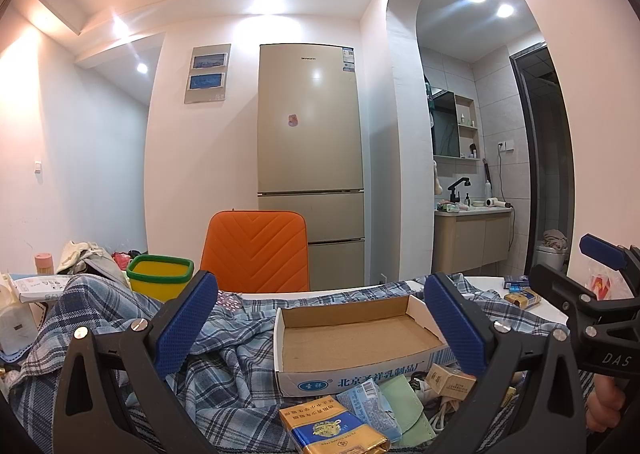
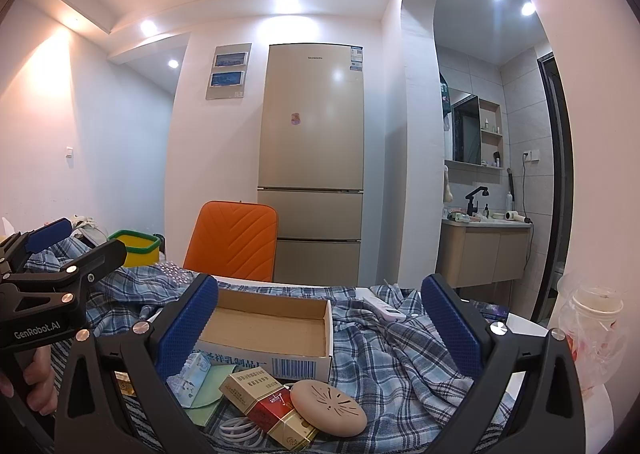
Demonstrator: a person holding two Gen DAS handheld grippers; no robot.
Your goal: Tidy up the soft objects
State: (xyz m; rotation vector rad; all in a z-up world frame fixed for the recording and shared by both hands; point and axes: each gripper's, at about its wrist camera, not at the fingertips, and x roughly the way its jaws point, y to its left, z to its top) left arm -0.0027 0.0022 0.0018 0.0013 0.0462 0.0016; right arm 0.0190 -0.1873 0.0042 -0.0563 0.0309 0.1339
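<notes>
Both sets of tongs, left gripper (image 1: 320, 328) and right gripper (image 2: 320, 328), spread apart, holding nothing. Near: small packets and boxes loose. Mid: open brown cardboard tray (image 2: 269, 328) empty. Blue plaid fabric (image 2: 400, 358) rumpled across table, unfolded. Looks barely started.

- The worktop (image 2: 520, 324) lies almost wholly hidden under the plaid cloth (image 1: 224, 366); only white strips show at its far edge.
- The yellow-and-blue pack (image 1: 332, 428) is cut off by the bottom edge of the left wrist view.
- The white cable (image 2: 240, 428) is partly covered by the red-and-gold pack (image 2: 266, 402).
- The green pouch (image 2: 206, 394) is half hidden behind a gripper finger.
- A hand (image 2: 38, 378) shows only in part, behind the black frame.
- Small bottles on the bathroom shelf (image 1: 467, 120) are too small to tell.
</notes>
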